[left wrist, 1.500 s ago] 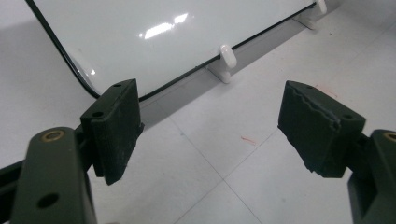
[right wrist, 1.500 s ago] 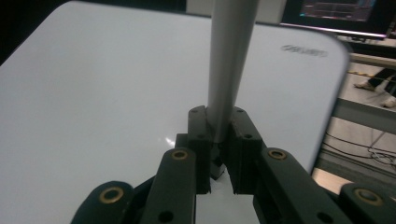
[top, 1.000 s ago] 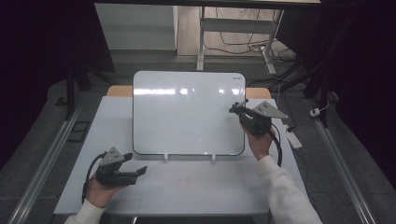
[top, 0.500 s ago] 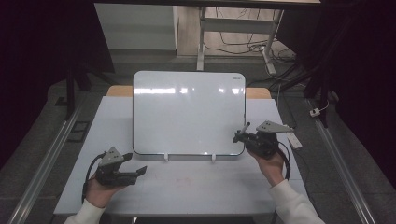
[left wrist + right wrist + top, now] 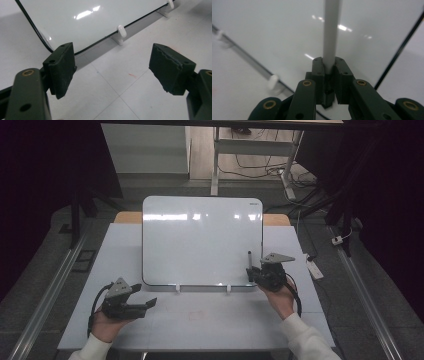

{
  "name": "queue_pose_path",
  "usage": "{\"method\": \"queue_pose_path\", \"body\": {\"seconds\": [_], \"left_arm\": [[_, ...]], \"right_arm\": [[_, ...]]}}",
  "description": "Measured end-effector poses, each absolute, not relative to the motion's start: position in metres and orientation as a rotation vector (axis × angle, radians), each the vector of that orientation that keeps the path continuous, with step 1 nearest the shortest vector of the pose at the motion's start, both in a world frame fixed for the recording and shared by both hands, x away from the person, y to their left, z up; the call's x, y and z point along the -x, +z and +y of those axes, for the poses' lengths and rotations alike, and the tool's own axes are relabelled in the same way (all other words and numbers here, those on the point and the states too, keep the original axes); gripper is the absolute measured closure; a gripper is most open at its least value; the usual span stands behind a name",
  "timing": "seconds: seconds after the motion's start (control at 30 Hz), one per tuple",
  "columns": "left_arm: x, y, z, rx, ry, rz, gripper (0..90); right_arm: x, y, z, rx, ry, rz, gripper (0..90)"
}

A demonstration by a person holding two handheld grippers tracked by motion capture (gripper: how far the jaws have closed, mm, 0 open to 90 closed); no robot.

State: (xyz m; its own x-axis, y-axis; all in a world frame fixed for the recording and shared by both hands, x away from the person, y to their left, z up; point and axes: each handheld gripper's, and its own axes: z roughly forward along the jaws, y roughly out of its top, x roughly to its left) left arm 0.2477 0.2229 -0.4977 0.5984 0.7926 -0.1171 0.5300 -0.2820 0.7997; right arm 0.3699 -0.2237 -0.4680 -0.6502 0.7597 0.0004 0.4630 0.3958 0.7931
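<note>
A blank whiteboard (image 5: 200,240) leans back on two white clip feet (image 5: 177,288) in the middle of the white table (image 5: 220,320). My right gripper (image 5: 250,273) hovers at the board's lower right corner, shut on a grey marker (image 5: 249,259) that stands upright from its jaws. In the right gripper view the marker (image 5: 331,32) rises from between the pads (image 5: 318,72) in front of the board (image 5: 274,30). My left gripper (image 5: 144,296) rests low over the table, left of the board's near edge, jaws wide apart and empty. The left gripper view has the board's bottom left corner (image 5: 82,17) beyond the gripper (image 5: 112,67).
A faint red mark (image 5: 132,75) lies on the table ahead of the left jaws. A white power strip (image 5: 314,268) sits just off the table's right edge. Metal rails (image 5: 47,290) run along both sides, and desk legs with cables (image 5: 250,167) stand behind.
My right gripper has come down and toward me with the marker, from beside the board's upper right area to its lower right corner. The left gripper has stayed put.
</note>
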Motion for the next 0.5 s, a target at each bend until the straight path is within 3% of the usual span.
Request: {"method": "queue_pose_path", "body": {"seconds": [0.27, 0.5], "left_arm": [[-0.2472, -0.4976, 0.2236, -1.962, 0.388, 1.053, 21.6], [-0.247, -0.4977, 0.223, -1.966, 0.39, 1.053, 21.5]], "right_arm": [[-0.3703, -0.4744, -0.2245, -1.095, 1.109, 2.151, 78.5], [-0.3663, -0.4747, -0.2241, -1.074, 1.151, 2.115, 67.6]]}}
